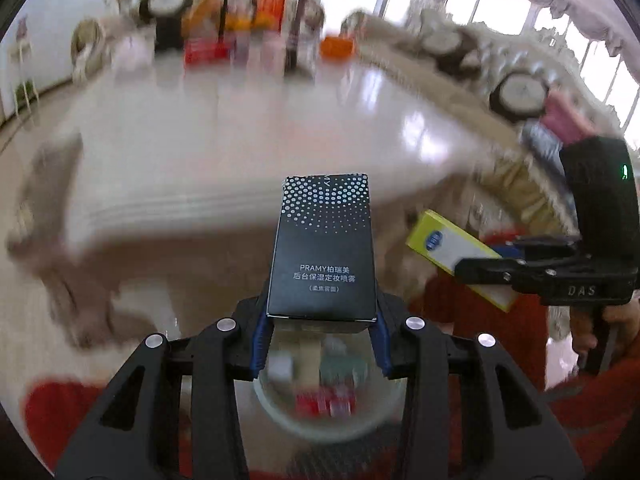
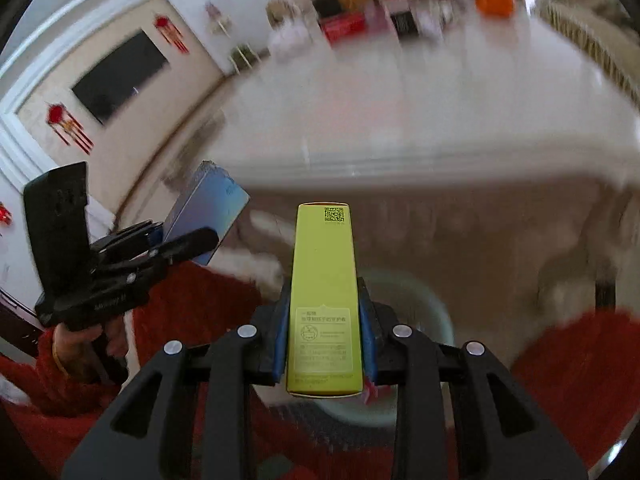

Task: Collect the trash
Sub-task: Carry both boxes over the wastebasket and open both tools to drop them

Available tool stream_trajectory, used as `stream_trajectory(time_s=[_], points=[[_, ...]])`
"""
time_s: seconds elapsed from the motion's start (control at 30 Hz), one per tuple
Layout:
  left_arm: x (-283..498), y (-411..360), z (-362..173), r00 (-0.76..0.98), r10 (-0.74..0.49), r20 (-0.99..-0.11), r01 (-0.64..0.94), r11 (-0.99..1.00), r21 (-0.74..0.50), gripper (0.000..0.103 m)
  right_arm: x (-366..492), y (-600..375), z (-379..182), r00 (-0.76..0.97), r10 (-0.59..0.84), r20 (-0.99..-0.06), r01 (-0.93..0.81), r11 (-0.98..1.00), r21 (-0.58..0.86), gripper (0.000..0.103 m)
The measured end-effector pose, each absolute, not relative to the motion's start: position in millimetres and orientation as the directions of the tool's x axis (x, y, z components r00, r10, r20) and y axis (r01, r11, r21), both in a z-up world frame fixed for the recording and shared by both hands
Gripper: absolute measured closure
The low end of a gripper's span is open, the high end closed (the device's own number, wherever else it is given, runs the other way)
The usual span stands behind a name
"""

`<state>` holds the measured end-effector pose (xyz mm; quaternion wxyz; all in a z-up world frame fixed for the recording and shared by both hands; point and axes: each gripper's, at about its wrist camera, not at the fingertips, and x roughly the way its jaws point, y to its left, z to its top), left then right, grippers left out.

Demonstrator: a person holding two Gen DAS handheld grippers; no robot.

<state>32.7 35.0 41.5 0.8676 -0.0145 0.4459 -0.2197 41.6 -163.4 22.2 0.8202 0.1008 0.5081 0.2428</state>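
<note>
My left gripper [image 1: 322, 320] is shut on a black PRAMY box [image 1: 322, 252] with silver dots, held over a pale round bin [image 1: 280, 408] that holds several pieces of packaging. My right gripper [image 2: 324, 328] is shut on a long yellow-green box [image 2: 324, 296], held above the same pale bin [image 2: 424, 304]. In the left wrist view the right gripper [image 1: 480, 270] and its yellow box [image 1: 448, 248] show at the right. In the right wrist view the left gripper [image 2: 192, 242] and its box [image 2: 204, 212] show at the left.
A glossy white table [image 1: 240, 152] stretches ahead, with boxes, bottles and an orange item [image 1: 338, 46] at its far end. A fringed sofa [image 1: 460, 52] lies to the right. The person's red sleeves [image 2: 580, 364] are low in view. A dark screen [image 2: 120, 76] hangs on the wall.
</note>
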Motion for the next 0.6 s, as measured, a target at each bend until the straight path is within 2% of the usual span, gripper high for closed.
stream_trajectory(time_s=[0.13, 0.27, 0.47, 0.53, 0.57, 0.6], points=[[24.2, 16.0, -24.2, 0.371, -0.352, -0.859, 0.373, 0.904, -0.209, 0.062, 49.8, -154.5, -45.0, 0.25, 0.441, -0.862, -0.218, 0.893, 0.393, 0.075], [37.0, 9.2, -73.9, 0.257, -0.32, -0.912, 0.355, 0.909, -0.219, 0.062, 65.2, -147.6, -94.1, 0.168, 0.372, -0.913, -0.195, 0.92, 0.34, 0.075], [47.7, 8.2, -107.9, 0.184, -0.312, -0.932, 0.31, 0.918, -0.246, 0.061, 64.3, -137.0, -114.3, 0.138, 0.338, -0.931, -0.209, 0.929, 0.306, 0.075], [45.1, 5.8, -114.3, 0.16, -0.305, -0.939, 0.302, 0.921, -0.247, 0.052, 61.8, -135.2, -116.6, 0.137, 0.337, -0.931, -0.221, 0.927, 0.303, 0.074], [45.5, 5.8, -117.3, 0.154, -0.295, -0.943, 0.301, 0.923, -0.24, 0.036, 62.3, -133.7, -117.6, 0.134, 0.337, -0.932, -0.22, 0.927, 0.303, 0.072], [46.0, 4.9, -117.4, 0.157, -0.273, -0.949, 0.297, 0.929, -0.218, 0.027, 63.4, -132.4, -119.8, 0.121, 0.335, -0.934, -0.216, 0.928, 0.304, 0.062]])
